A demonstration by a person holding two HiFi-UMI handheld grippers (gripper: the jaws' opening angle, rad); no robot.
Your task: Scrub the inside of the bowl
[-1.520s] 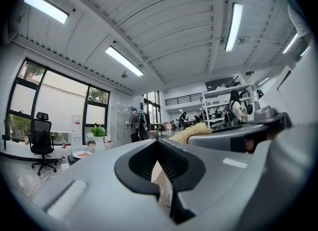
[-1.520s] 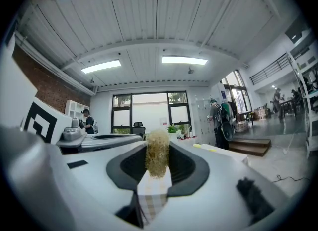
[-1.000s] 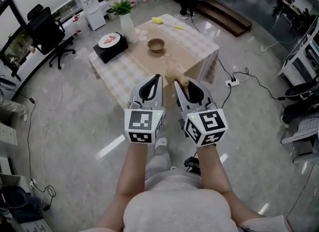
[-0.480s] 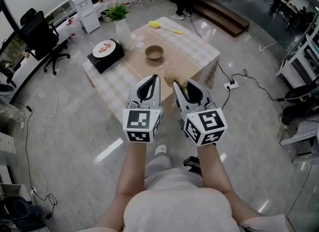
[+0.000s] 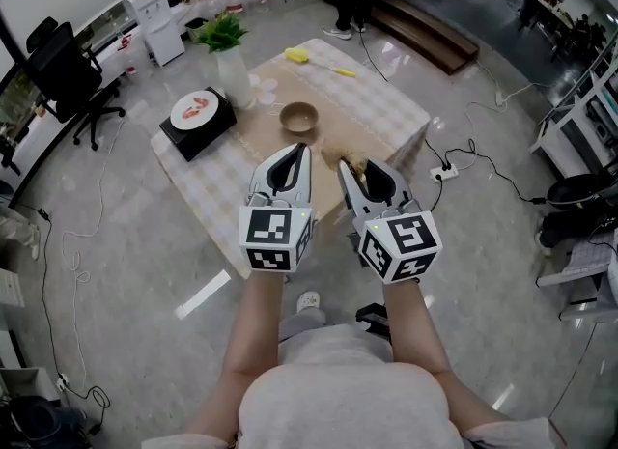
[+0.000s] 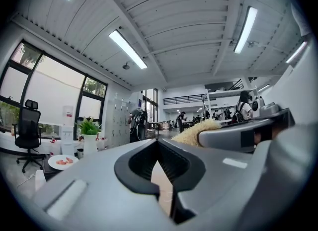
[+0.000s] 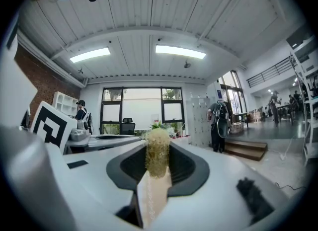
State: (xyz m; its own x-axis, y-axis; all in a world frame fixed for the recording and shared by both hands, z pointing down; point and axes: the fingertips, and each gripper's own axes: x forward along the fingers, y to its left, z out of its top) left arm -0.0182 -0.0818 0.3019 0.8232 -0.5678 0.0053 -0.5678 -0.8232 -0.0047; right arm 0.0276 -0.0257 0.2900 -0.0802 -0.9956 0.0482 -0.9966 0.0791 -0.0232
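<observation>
A small brown bowl [image 5: 298,117] stands upright on the tan runner of a checked table [image 5: 386,99], well ahead of both grippers. My left gripper [image 5: 305,149] is held level in the air short of the table, its jaws shut with nothing between them. Beside it my right gripper [image 5: 344,160] is shut on a tan fibrous scrubber [image 5: 351,160]. In the right gripper view the scrubber [image 7: 157,156] sticks up from the closed jaws. From the left gripper view the scrubber [image 6: 201,127] shows at the right, past my shut left gripper [image 6: 157,145].
On the table stand a white plate with red food [image 5: 196,108] on a black box, a plant in a white vase [image 5: 222,46] and a yellow brush [image 5: 307,56]. An office chair [image 5: 63,66] is at the left. Cables and a power strip [image 5: 447,172] lie on the floor at the right.
The table and bowl have drawn nearer and lower in the head view as both grippers advance together. Both grippers stay shut side by side, the scrubber still held in the right one.
</observation>
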